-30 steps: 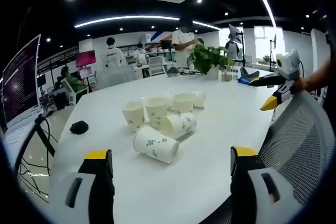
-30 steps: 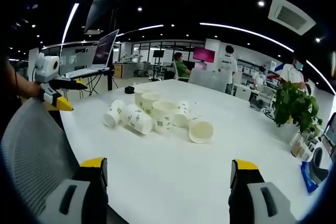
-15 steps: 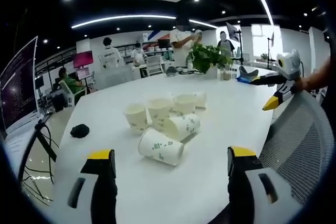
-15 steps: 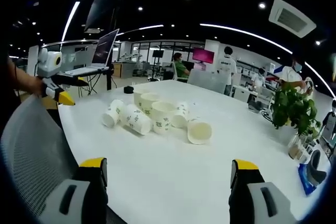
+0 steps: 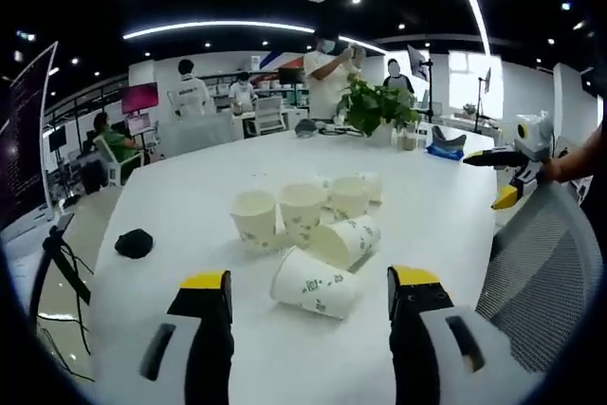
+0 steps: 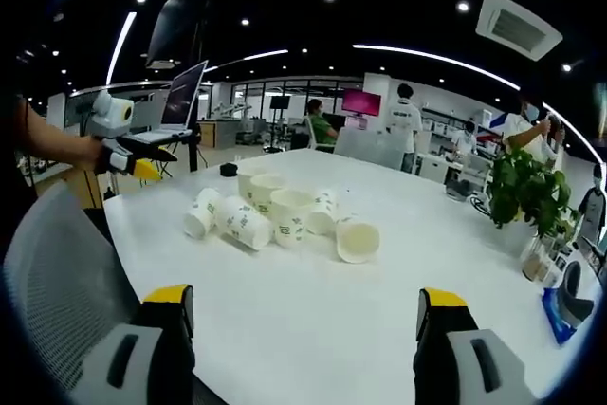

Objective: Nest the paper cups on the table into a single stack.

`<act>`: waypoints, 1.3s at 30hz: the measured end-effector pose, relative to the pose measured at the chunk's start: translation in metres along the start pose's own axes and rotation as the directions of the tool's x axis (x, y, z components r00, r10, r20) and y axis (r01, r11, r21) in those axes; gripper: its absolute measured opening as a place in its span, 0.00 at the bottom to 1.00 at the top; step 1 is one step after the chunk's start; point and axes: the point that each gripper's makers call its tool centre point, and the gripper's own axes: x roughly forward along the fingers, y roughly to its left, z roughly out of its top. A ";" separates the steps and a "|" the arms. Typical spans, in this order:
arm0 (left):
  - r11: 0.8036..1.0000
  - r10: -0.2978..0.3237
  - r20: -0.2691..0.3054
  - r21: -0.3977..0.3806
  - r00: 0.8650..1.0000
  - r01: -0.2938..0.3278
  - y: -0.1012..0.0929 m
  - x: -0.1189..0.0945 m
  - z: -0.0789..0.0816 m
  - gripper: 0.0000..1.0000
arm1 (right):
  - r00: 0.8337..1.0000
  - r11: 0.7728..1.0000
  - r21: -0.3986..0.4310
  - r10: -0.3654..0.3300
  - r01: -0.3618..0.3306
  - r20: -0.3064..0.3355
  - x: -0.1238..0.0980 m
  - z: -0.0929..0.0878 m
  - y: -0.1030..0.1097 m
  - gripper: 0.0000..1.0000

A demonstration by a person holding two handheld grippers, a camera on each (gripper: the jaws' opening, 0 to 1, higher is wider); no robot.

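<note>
Paper cups nearer, left tool advanced, open

Potted plant, black object, mesh chair, laptop.

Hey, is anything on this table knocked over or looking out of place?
Yes. Several paper cups lie tipped on their sides: the nearest cup and the one behind it in the left gripper view, while three others stand upright. A small black object sits apart near the table's edge.
</note>
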 end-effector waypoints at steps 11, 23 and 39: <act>0.993 -0.065 -0.008 -0.095 0.998 0.064 0.003 0.027 0.006 0.52 | 1.000 1.000 0.009 0.012 -0.012 0.001 0.001 -0.001 0.001 1.00; 0.971 -0.167 -0.023 -0.180 0.986 0.160 0.024 0.057 0.004 0.35 | 1.000 1.000 0.008 0.005 -0.005 0.003 0.000 0.000 0.000 0.99; 0.939 -0.289 -0.106 -0.225 0.951 0.260 0.031 0.080 -0.016 0.15 | 1.000 1.000 0.005 -0.006 0.006 -0.002 0.000 -0.002 -0.002 0.98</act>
